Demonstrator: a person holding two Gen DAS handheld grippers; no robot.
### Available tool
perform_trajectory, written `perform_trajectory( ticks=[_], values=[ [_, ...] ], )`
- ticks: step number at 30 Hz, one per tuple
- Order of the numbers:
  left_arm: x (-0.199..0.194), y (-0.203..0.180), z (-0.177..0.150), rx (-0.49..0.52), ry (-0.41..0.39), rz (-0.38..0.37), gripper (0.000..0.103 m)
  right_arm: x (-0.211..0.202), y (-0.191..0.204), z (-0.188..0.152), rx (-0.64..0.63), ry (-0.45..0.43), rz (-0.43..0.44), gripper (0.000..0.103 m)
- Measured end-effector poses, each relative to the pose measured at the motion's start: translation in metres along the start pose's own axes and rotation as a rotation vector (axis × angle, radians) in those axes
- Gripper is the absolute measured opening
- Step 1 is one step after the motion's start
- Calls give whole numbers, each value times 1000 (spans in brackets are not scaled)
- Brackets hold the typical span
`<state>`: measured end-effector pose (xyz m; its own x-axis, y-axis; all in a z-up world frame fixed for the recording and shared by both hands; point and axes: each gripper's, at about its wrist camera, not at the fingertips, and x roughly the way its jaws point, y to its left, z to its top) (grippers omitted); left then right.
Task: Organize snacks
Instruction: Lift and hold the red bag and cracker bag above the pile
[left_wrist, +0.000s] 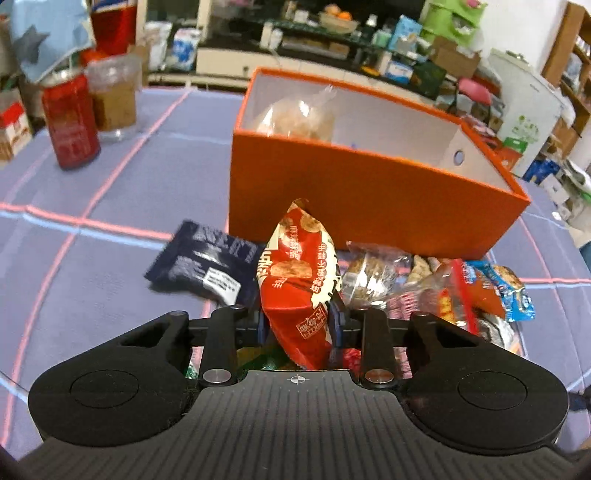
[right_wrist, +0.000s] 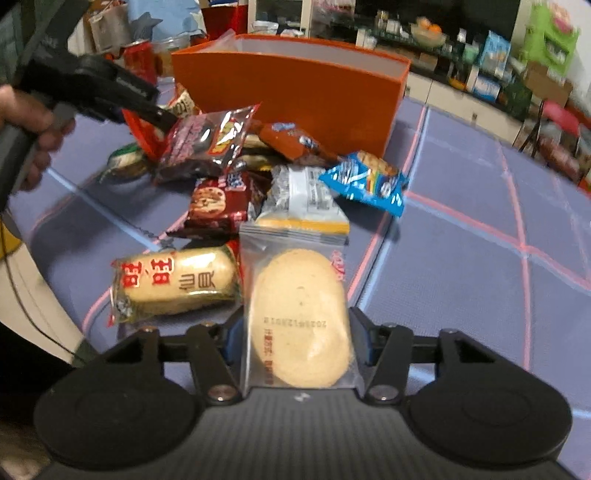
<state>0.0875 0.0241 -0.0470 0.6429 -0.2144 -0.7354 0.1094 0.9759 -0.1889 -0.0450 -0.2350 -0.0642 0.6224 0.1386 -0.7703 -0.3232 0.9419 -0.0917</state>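
Observation:
My left gripper (left_wrist: 298, 317) is shut on a red snack packet (left_wrist: 297, 273) and holds it upright in front of the orange box (left_wrist: 362, 195). The box holds one clear bag of snacks (left_wrist: 295, 118). My right gripper (right_wrist: 297, 332) is shut on a clear-wrapped rice cracker (right_wrist: 299, 317), held above the table near the snack pile (right_wrist: 258, 177). The orange box (right_wrist: 295, 85) stands behind that pile. The left gripper with its red packet (right_wrist: 142, 133) also shows at the upper left of the right wrist view.
A dark blue packet (left_wrist: 207, 266) lies left of the red one, and mixed packets (left_wrist: 443, 291) lie to its right. A red can (left_wrist: 70, 122) and a plastic cup (left_wrist: 112, 96) stand at the far left. A rice-cracker pack (right_wrist: 177, 284) and a blue packet (right_wrist: 369, 181) lie on the purple tablecloth (right_wrist: 480, 258).

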Motion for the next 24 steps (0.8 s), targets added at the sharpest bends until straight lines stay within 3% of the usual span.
perform_trajectory(
  ticks=[16, 24],
  values=[
    [-48, 1, 7, 47, -112, -8, 2, -24, -3, 16, 23, -197, -183, 56],
    [-59, -6, 3, 85, -163, 40, 2, -21, -1, 19, 8, -191, -223, 56]
  ],
)
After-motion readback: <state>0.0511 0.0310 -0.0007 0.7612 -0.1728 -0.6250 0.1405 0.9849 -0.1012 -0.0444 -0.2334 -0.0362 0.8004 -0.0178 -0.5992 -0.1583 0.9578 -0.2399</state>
